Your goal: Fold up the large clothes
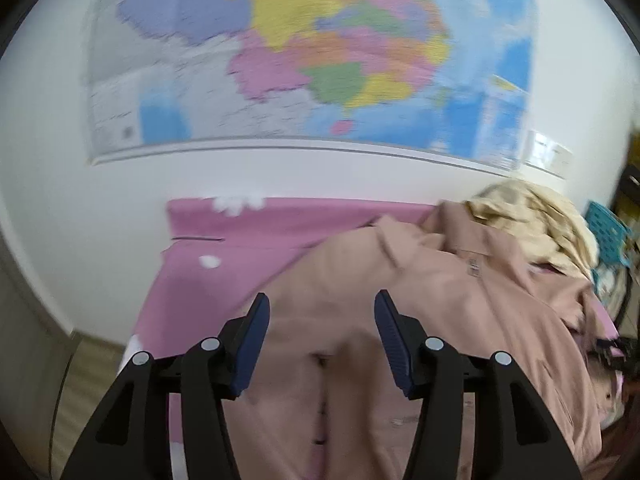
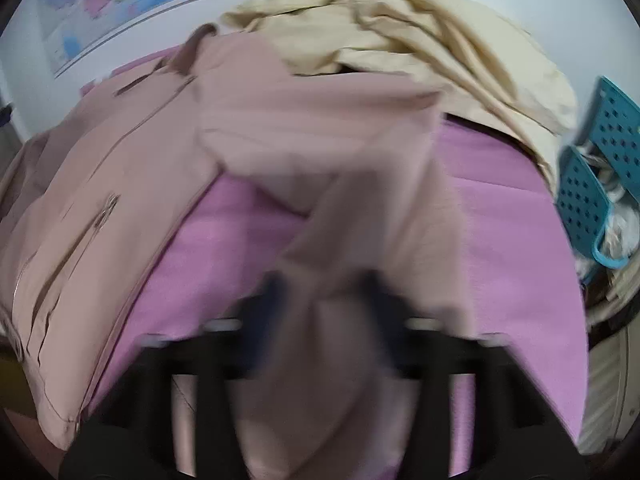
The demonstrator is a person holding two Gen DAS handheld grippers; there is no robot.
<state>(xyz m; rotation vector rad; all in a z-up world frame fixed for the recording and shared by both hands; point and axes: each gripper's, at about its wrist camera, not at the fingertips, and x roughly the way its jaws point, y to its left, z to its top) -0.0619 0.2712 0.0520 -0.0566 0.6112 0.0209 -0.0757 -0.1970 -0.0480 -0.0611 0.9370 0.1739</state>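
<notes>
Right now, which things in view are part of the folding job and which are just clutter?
Part of the job:
- pink jacket, spread on the purple sheet
- left gripper, jaws apart above the jacket
- right gripper, blurred, with jacket fabric between its jaws

Just lying about:
- cream garment, heaped behind the jacket
- teal basket
- wall map

So I count 2 garments: 1 dusty-pink jacket and 1 cream-colored one bunched up. Also 1 pink sheet, 1 wall map, 1 teal perforated basket, 2 grippers.
</notes>
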